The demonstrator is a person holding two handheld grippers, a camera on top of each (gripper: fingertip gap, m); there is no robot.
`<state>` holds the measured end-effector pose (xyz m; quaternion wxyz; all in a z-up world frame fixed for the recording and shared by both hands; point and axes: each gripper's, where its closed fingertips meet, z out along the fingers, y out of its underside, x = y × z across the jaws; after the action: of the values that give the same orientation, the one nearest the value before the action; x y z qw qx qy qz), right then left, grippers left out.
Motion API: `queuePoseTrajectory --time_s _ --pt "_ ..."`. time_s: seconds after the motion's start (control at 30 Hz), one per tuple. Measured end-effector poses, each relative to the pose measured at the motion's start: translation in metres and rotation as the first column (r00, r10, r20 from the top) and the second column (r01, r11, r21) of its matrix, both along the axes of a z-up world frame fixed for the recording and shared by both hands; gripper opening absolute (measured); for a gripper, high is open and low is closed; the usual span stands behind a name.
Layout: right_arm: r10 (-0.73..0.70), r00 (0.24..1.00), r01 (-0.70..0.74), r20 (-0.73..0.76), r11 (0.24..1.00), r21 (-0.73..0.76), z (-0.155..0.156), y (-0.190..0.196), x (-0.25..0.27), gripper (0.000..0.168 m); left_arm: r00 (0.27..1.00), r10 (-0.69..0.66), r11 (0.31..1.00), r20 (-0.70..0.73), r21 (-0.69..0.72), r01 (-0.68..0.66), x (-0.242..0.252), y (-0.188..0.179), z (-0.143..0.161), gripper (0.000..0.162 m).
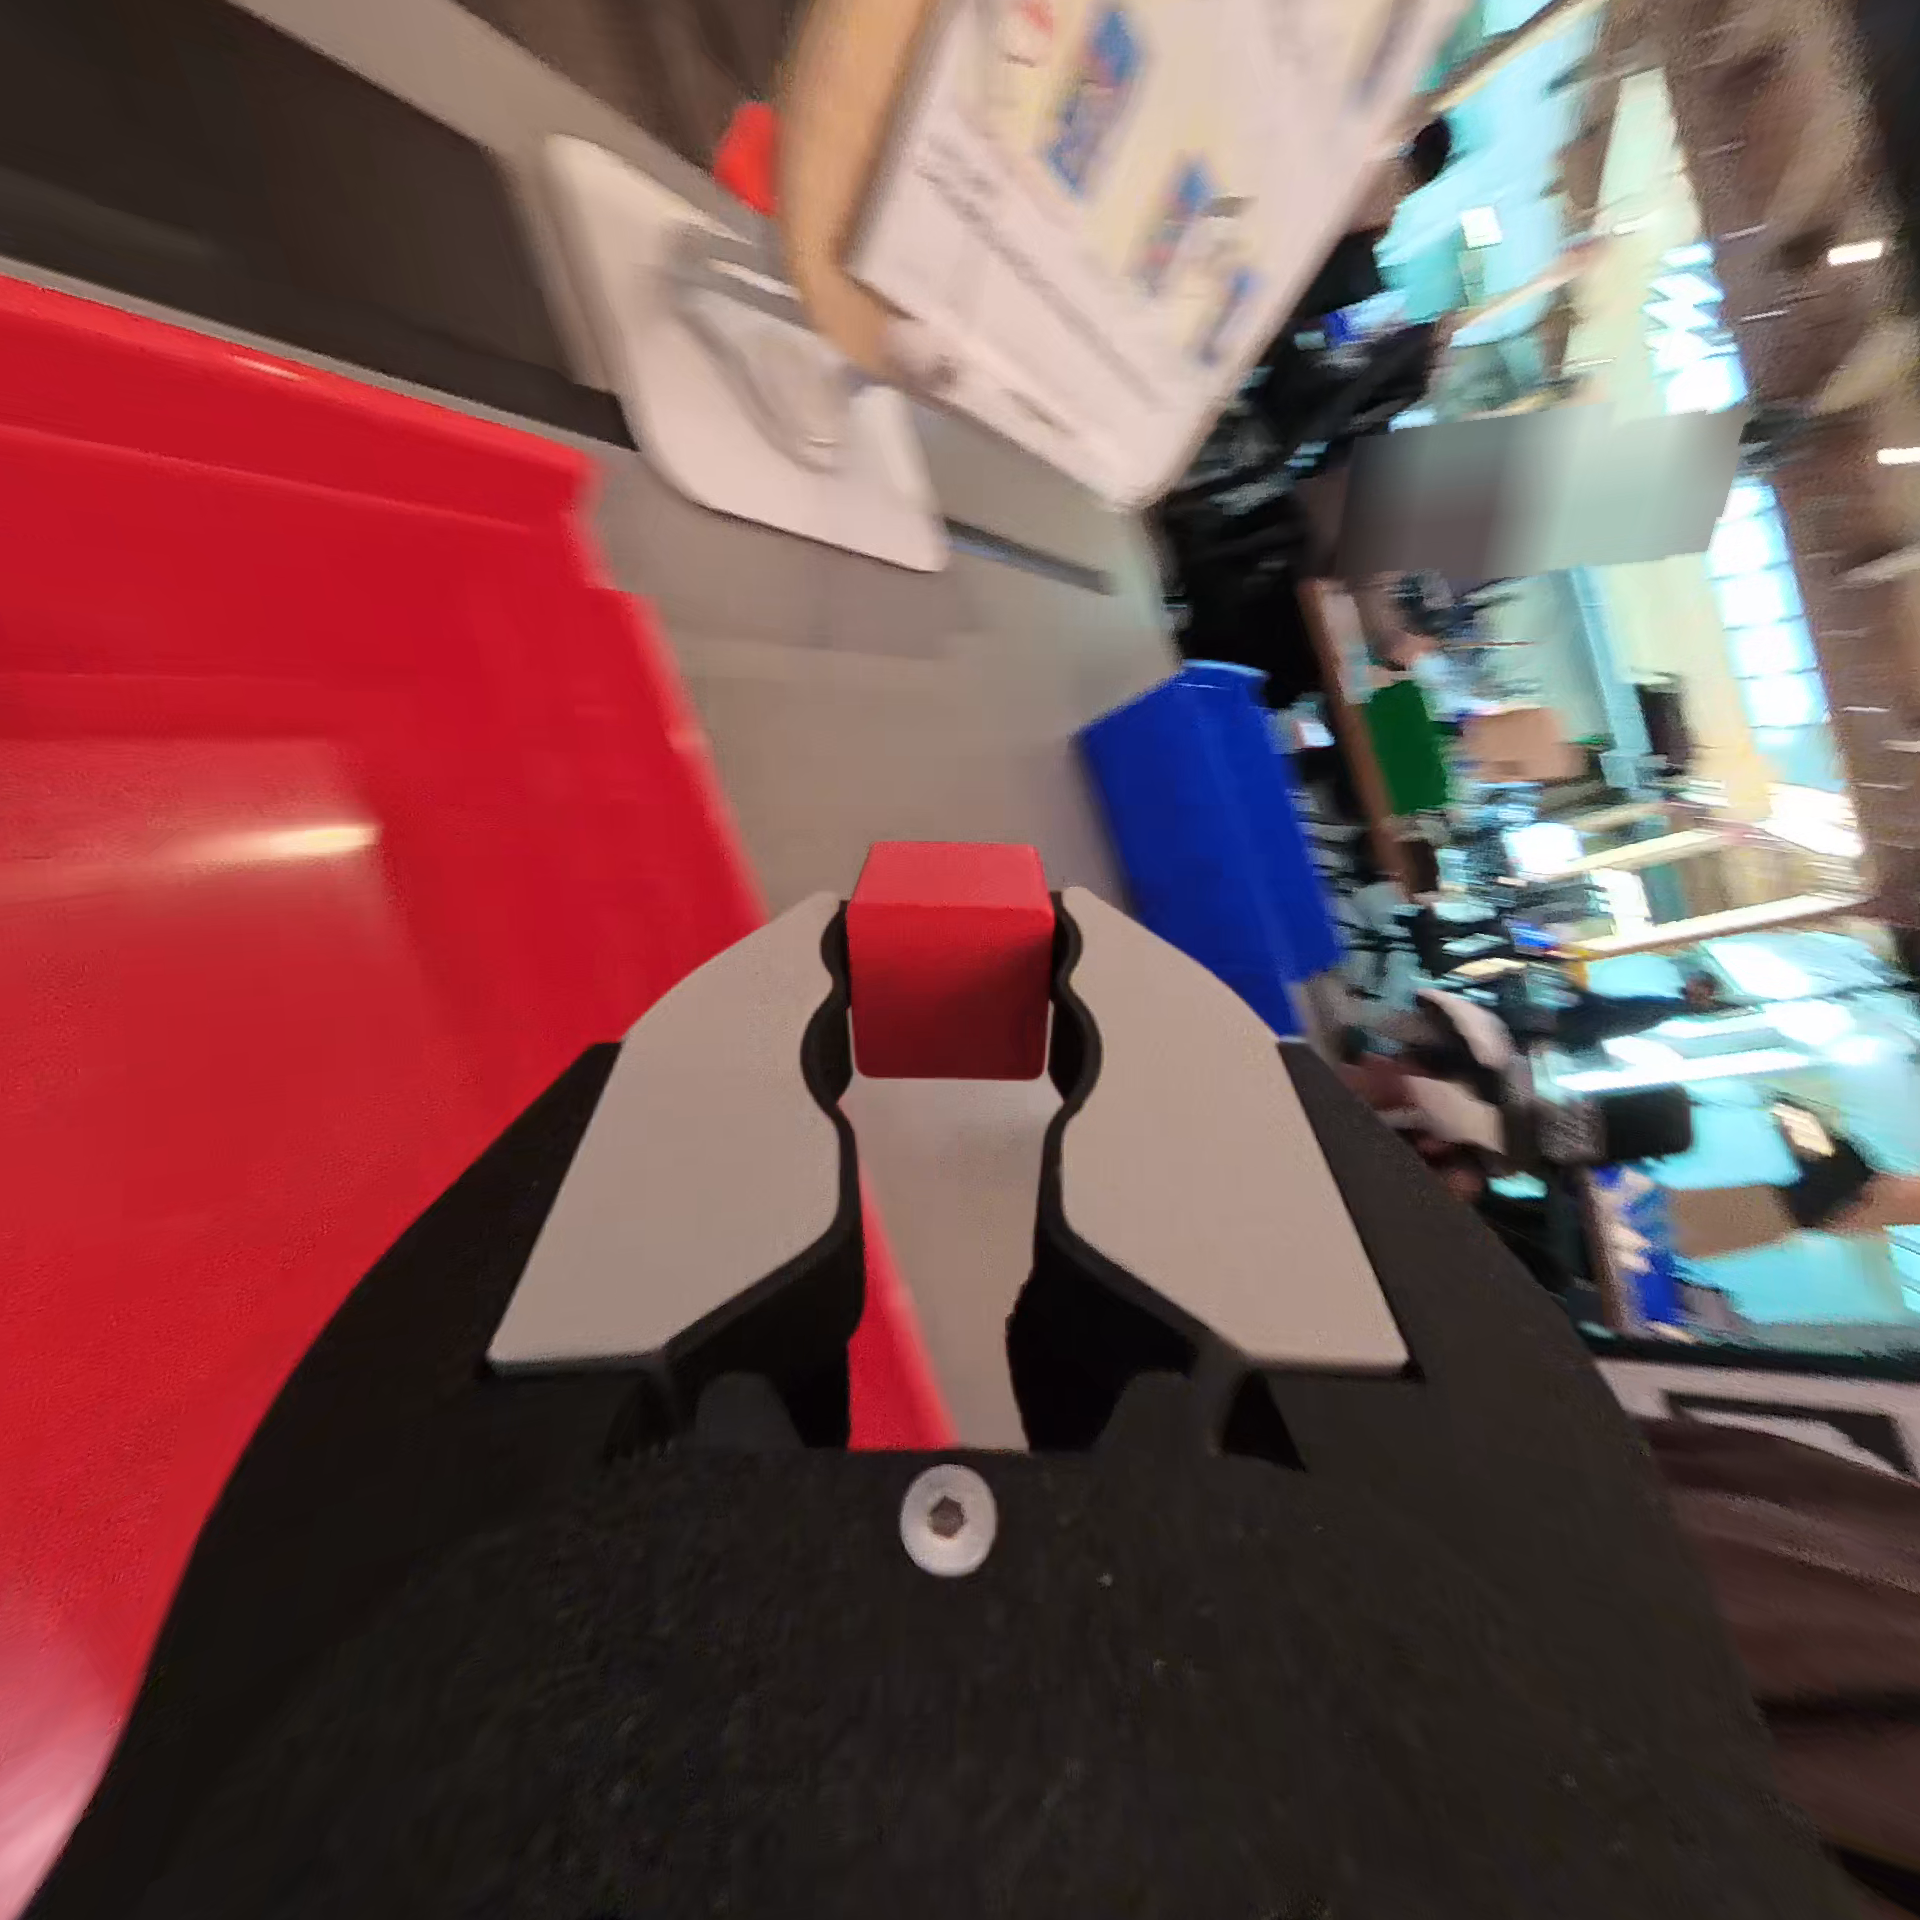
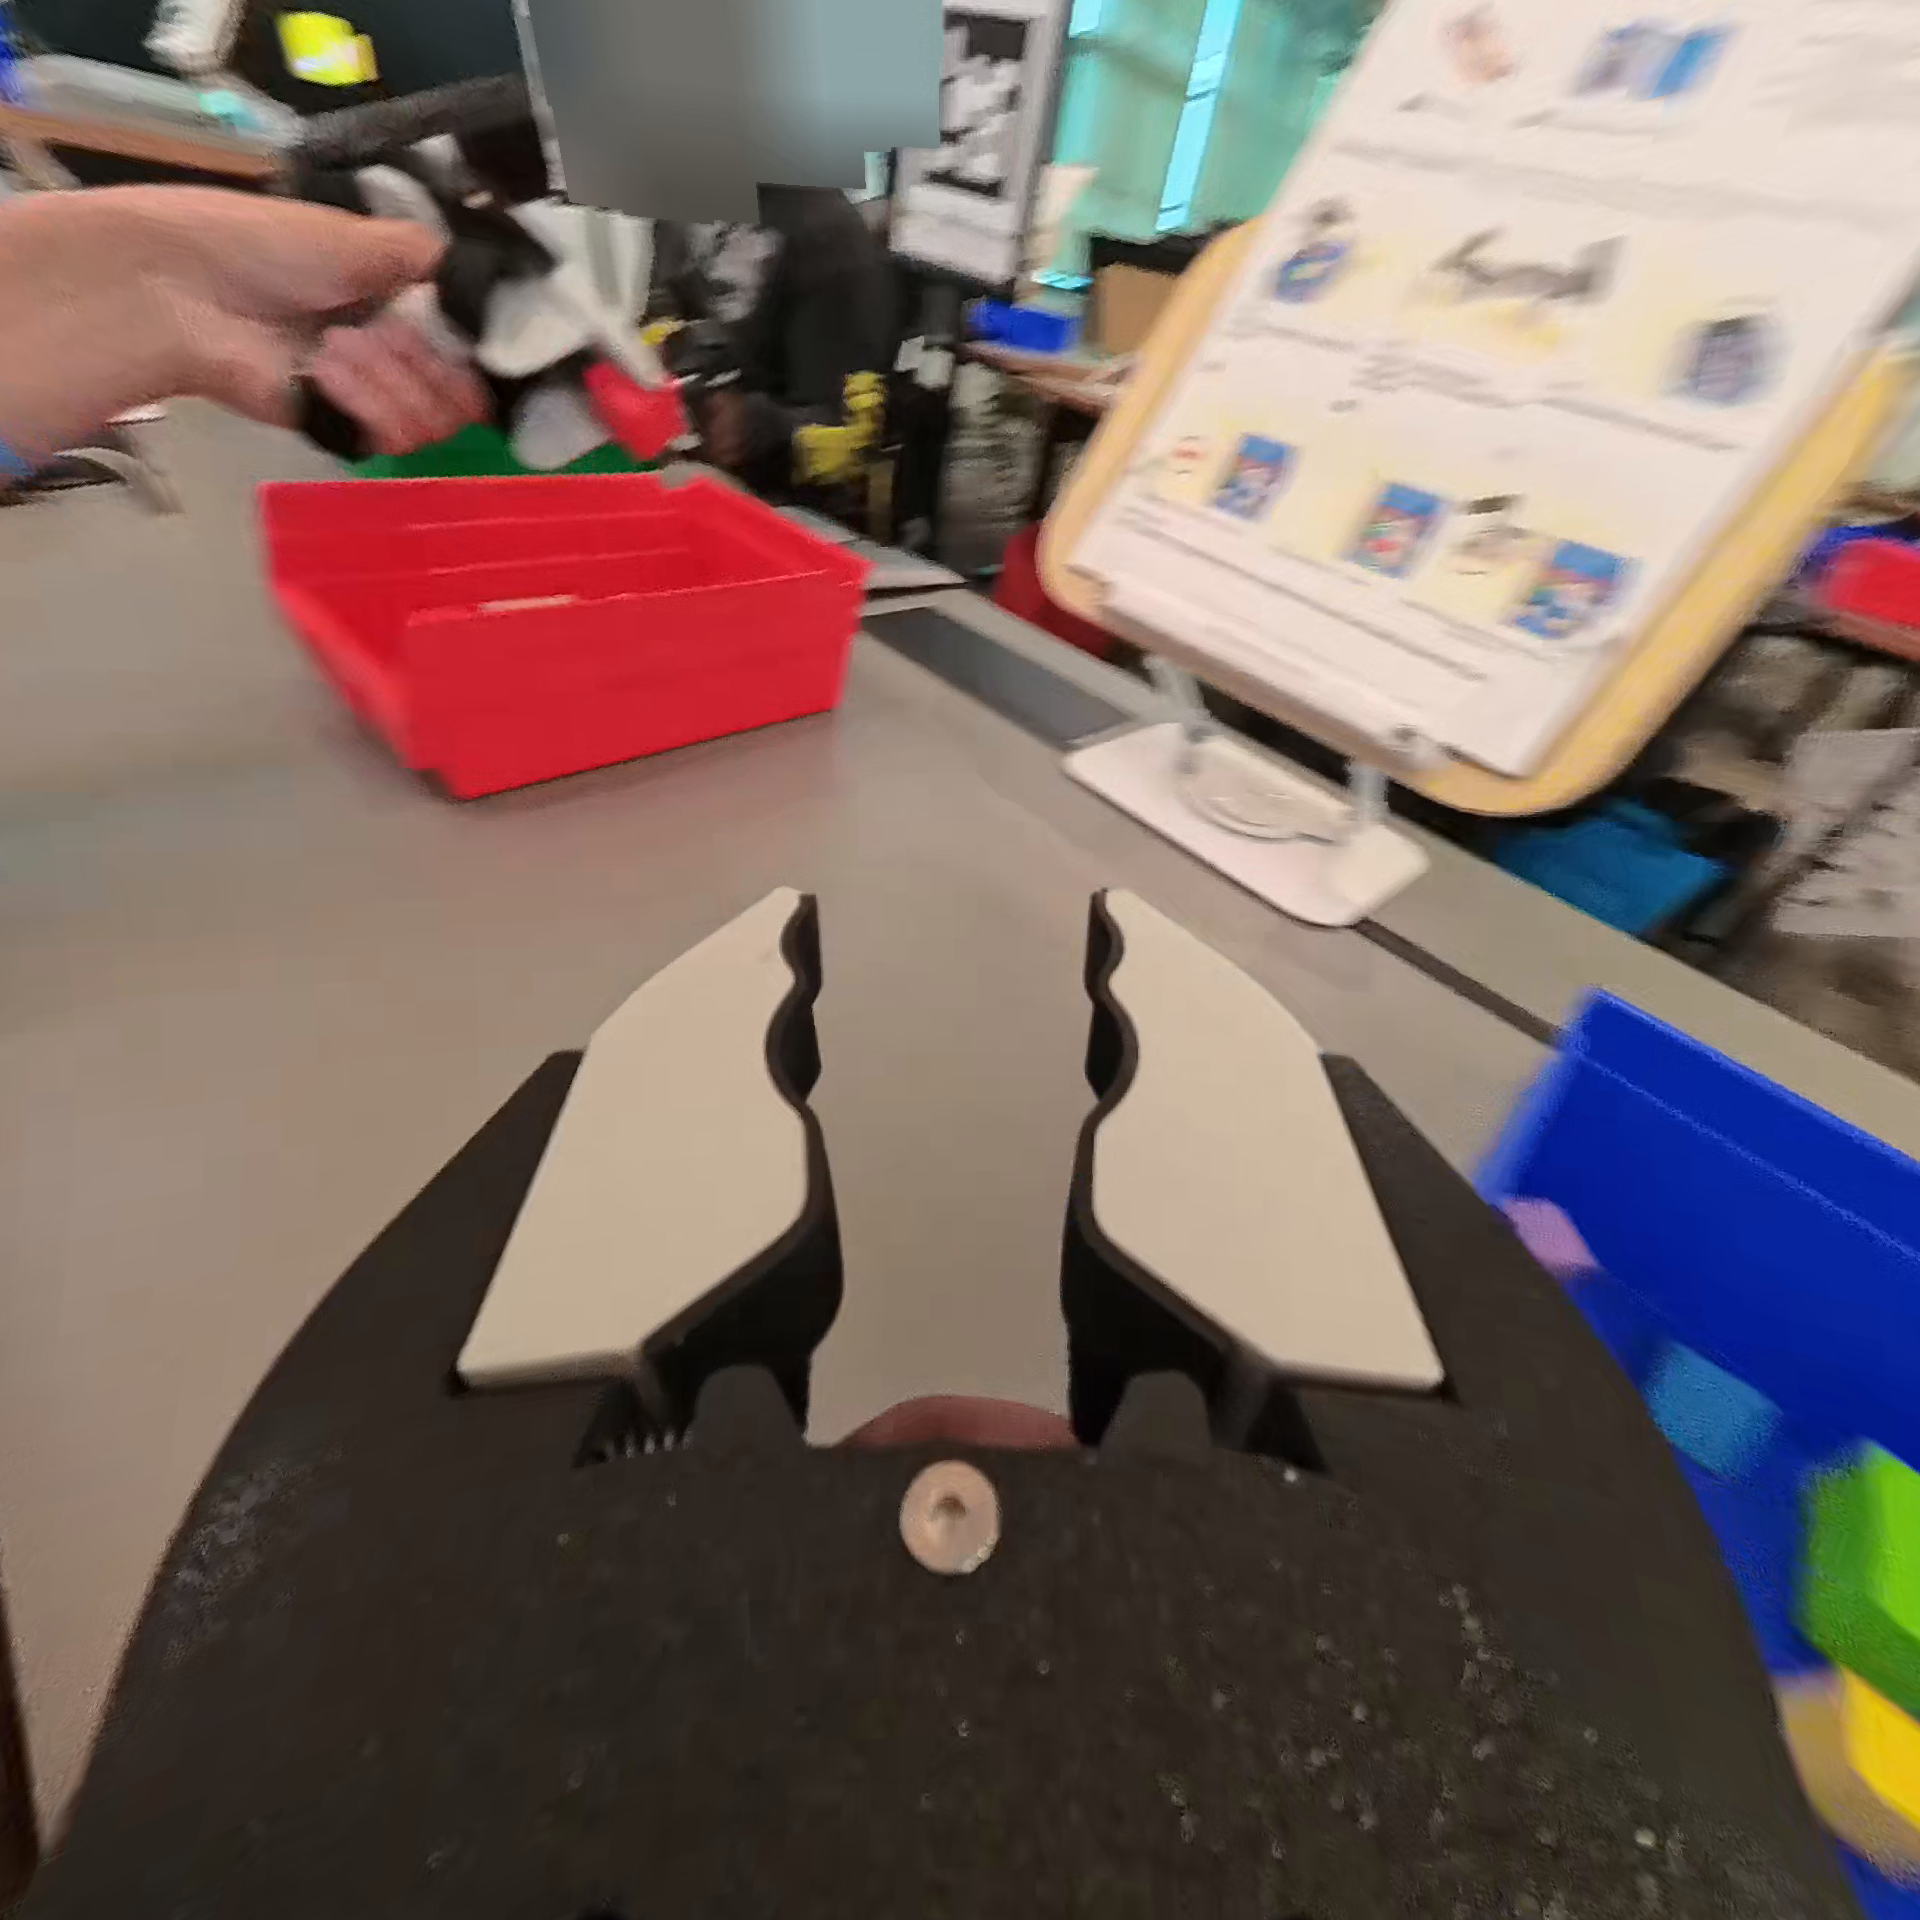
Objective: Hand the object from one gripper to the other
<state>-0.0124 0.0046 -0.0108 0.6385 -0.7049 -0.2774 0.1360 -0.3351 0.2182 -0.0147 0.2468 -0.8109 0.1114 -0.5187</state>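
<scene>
The red cube [image 1: 945, 977] is pinched between the fingertips of the left gripper [image 1: 951, 966], whose jaws are closed onto two opposite faces; roughly the front half of the cube stands proud of the tips. In the right wrist view this gripper is seen far off and blurred, held in a hand [image 2: 177, 301] above the red tray [image 2: 561, 613], with the cube [image 2: 634, 410] as a small red smear at its tip.

The right gripper [image 2: 951, 935] is held partly open, nothing between its fingers, over bare worktop [image 2: 208, 883] towards the right edge, next to the blue bin [image 2: 1714, 1195].

Step in hand — judged to be the carry towards the meeting point; the two grippers are well apart, so no transfer has begun. The next move would call for the cube's free faces to be presented to the right fingers, which appear open wide enough to take it, and for the left grip to be kept until the right has closed.

Materials: cube matte, smooth, with softly rounded edges. Finger plates flat pale grey, inner edges black and wavy — likely a good bite on flat faces. Tray and bin glossy moulded plastic. Worktop plain grey, matt. A printed sheet on a stand [image 2: 1475, 395] is noted at the far right edge
</scene>
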Motion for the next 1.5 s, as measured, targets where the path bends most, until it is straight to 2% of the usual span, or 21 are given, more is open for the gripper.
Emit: queuePoseTrajectory --time_s 0.1,0.2,0.3,0.43,0.5,0.63,0.7,0.73,0.8,0.87,0.93,1.0,1.03,1.1,1.13,1.17,1.27,1.33,1.5 --pt "0.158 0.987 -0.156 0.022 0.985 -0.073 -0.010 0.030 -0.036 0.051 0.963 -0.120 0.991 0.241 -0.034 0.132 0.068 -0.039 0.021 0.034" --pt "0.288 0.958 -0.288 0.006 0.957 -0.024 -0.002 0.056 -0.074 0.052 0.855 -0.242 0.940 0.458 -0.107 0.323 0.140 -0.081 0.035 0.034" --pt "0.373 0.927 -0.373 -0.035 0.928 0.022 0.011 0.073 -0.099 0.053 0.778 -0.346 0.863 0.525 -0.147 0.483 0.199 -0.115 0.027 0.034" --pt "0.388 0.921 -0.388 -0.003 0.921 0.017 0.006 0.081 -0.103 0.053 0.742 -0.366 0.801 0.562 -0.216 0.559 0.244 -0.142 0.011 0.034" --pt "0.371 0.928 -0.370 0.025 0.929 -0.025 -0.005 0.082 -0.096 0.036 0.734 -0.355 0.791 0.579 -0.232 0.566 0.255 -0.148 0.006 0.034" --pt "0.370 0.929 -0.370 0.012 0.929 -0.036 -0.008 0.070 -0.085 0.035 0.699 -0.356 0.762 0.620 -0.240 0.601 0.262 -0.160 0.007 0.037" --pt "0.358 0.934 -0.357 0.023 0.933 -0.039 -0.003 0.062 -0.079 0.035 0.676 -0.377 0.783 0.633 -0.171 0.597 0.251 -0.164 0.016 0.062" --pt "0.349 0.937 -0.348 0.023 0.937 -0.035 0.005 0.057 -0.073 0.035 0.685 -0.394 0.806 0.613 -0.127 0.578 0.243 -0.166 0.018 0.073" --pt "0.271 0.961 -0.271 0.059 0.963 -0.014 0.026 0.051 -0.044 0.035 0.726 -0.430 0.847 0.537 -0.038 0.530 0.223 -0.174 0.018 0.062" --pt "0.123 0.986 -0.123 0.115 0.992 -0.012 0.047 0.052 0.007 0.035 0.790 -0.454 0.877 0.413 0.051 0.477 0.202 -0.186 0.008 0.061" --pt "-0.041 0.983 0.061 0.180 0.992 -0.108 0.051 0.057 0.074 0.035 0.851 -0.441 0.897 0.285 0.128 0.422 0.181 -0.198 -0.010 0.060" --pt "-0.197 0.928 0.295 0.315 0.907 -0.300 0.022 0.062 0.149 0.035 0.904 -0.393 0.914 0.171 0.183 0.363 0.162 -0.205 -0.032 0.058" --pt "-0.258 0.891 0.405 0.373 0.823 -0.399 0.000 0.061 0.182 0.035 0.920 -0.371 0.918 0.126 0.202 0.342 0.154 -0.207 -0.042 0.058" --pt "-0.337 0.837 0.544 0.431 0.591 -0.595 -0.049 0.053 0.227 0.035 0.947 -0.315 0.926 0.059 0.238 0.293 0.141 -0.208 -0.062 0.056" --pt "-0.363 0.819 0.574 0.445 0.499 -0.649 -0.070 0.051 0.238 0.035 0.957 -0.287 0.931 0.038 0.247 0.270 0.137 -0.206 -0.070 0.055" --pt "-0.383 0.811 0.581 0.443 0.437 -0.686 -0.088 0.051 0.244 0.035 0.962 -0.271 0.935 0.027 0.244 0.257 0.134 -0.206 -0.078 0.054" --pt "-0.411 0.756 0.622 0.510 0.207 -0.756 -0.133 0.038 0.256 0.035 0.958 -0.286 0.938 0.018 0.212 0.276 0.134 -0.209 -0.097 0.053" --pt "-0.436 0.726 0.635 0.532 0.126 -0.762 -0.149 0.036 0.259 0.035 0.956 -0.292 0.937 0.002 0.203 0.285 0.137 -0.210 -0.105 0.053" --pt "-0.462 0.673 0.654 0.578 0.007 -0.756 -0.169 0.033 0.265 0.035 0.947 -0.318 0.918 -0.049 0.236 0.320 0.140 -0.214 -0.111 0.053"
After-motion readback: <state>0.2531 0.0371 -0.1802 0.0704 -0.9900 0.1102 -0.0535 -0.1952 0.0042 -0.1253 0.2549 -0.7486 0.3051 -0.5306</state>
